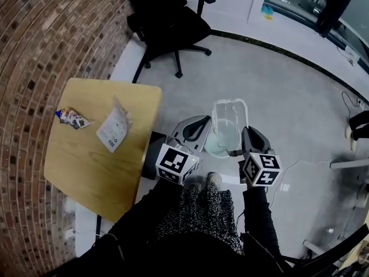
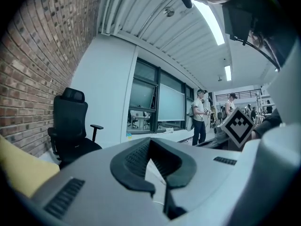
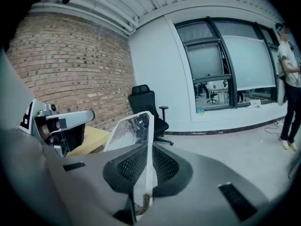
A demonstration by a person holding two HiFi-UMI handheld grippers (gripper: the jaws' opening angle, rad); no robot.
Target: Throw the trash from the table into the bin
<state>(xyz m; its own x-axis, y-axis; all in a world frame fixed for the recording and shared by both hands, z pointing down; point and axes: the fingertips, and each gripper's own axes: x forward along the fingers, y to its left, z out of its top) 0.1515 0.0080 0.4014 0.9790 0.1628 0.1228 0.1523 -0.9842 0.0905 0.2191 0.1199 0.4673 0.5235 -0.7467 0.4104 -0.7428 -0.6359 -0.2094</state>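
Clear plastic bin (image 1: pixel 229 109): my left gripper (image 1: pixel 204 123) and right gripper (image 1: pixel 244 133) each clamp its thin rim, which could slip free.

The bench (image 1: pixel 86 172) stands at the left, against the brick wall (image 1: pixel 23 97). On its far half lie two things, a little apart: a wrapper (image 1: pixel 72 118) towards the left edge, and a flat packet (image 1: pixel 113 126) to the right of it, near the bench's right edge. An office chair (image 1: pixel 170 22) stands on the floor beyond the bench's far right corner. Right of the bench, above the floor, is the bin (image 1: pixel 229 101). The left gripper (image 1: pixel 204 122) is just beside its left side. The right gripper (image 1: pixel 245 133) is at its right side, with the bin's wall between its fingers (image 3: pixel 167 166). A person's feet (image 1: pixel 354 126) stand well apart at the far right.
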